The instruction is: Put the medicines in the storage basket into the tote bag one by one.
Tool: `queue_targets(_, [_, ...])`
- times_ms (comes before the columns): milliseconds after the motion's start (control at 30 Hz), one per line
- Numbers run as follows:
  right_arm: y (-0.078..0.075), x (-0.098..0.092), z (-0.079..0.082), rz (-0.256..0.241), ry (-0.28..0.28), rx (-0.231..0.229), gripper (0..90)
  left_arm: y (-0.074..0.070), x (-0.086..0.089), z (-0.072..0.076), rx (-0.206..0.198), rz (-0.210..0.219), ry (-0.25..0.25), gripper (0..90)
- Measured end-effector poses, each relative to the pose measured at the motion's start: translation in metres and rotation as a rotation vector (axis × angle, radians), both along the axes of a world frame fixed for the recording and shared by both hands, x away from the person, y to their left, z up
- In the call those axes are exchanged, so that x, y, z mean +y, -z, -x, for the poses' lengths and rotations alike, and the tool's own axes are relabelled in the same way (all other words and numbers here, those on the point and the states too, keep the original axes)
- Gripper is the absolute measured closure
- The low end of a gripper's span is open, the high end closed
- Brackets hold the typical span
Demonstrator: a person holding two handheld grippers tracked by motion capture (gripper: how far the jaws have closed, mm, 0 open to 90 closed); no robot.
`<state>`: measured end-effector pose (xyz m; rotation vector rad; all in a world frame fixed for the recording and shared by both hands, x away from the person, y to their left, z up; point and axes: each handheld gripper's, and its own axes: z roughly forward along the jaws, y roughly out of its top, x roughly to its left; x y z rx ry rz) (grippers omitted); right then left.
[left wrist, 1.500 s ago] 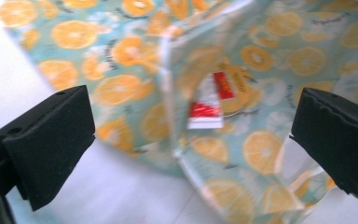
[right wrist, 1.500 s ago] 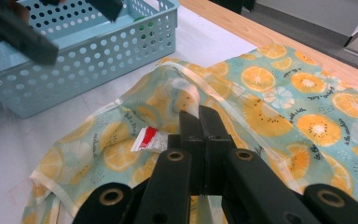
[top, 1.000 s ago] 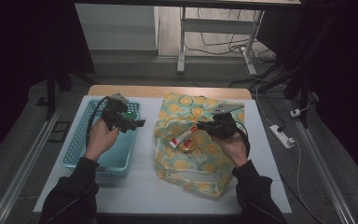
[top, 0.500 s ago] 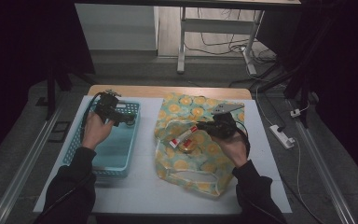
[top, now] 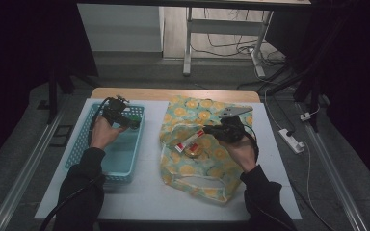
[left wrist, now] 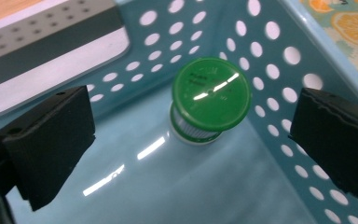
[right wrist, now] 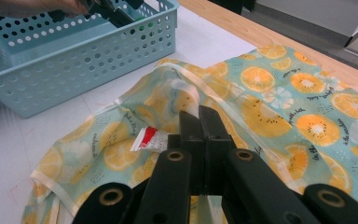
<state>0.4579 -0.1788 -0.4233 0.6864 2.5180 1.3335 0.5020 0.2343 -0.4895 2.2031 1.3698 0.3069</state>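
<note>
White tabletop held a perforated light-blue plastic basket (top: 107,159), left of frame; the left gripper (top: 125,117), jaws apart, had released a green-capped jar (left wrist: 210,98) inside. Right gripper (top: 211,130) stayed clamped on the orange-print fabric bag (top: 197,173); next, likely the red-and-white tube (top: 189,142)

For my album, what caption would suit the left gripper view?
Open left gripper hangs over a green-capped jar standing in a blue basket.

The person's left forearm reaches forward, its hand tipping the left gripper (top: 125,117) downward with jaws spread wide apart. The right forearm angles inward, and the right gripper (top: 211,130) points leftward, its jaws pressed together.
</note>
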Motion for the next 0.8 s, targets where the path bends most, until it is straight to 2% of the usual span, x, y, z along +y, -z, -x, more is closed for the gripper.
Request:
queue_targets(100, [-0.0001,0.0003,0.0003,-0.001,-0.001,-0.002,90.0,0.0006,-0.0032,-0.0022,-0.003,-0.027,0.006,4.2])
queue_targets(167, [-0.0003,0.0003,0.0004,-0.001,-0.001,-0.001,90.0,0.0009,-0.0044,-0.0034,-0.003,-0.028,0.003,9.5])
queue_targets(467, [-0.0004,-0.0001,0.0003,-0.002,-0.001,-0.001,90.0,0.0025,-0.0082,-0.0075,0.028,0.002,0.026,41.1])
queue_targets(533, [-0.0004,-0.0002,0.0004,-0.002,-0.001,-0.001,90.0,0.0021,-0.0085,-0.0079,0.05,0.01,0.008,49.5])
queue_targets(667, [-0.0003,-0.0003,0.0003,-0.003,0.0,-0.001,90.0,0.0013,-0.009,-0.0076,0.064,0.017,-0.017,51.5])
queue_targets(800, [-0.0002,-0.0003,0.0003,-0.002,-0.001,-0.001,90.0,0.0001,-0.0096,-0.0065,0.067,0.003,-0.039,51.8])
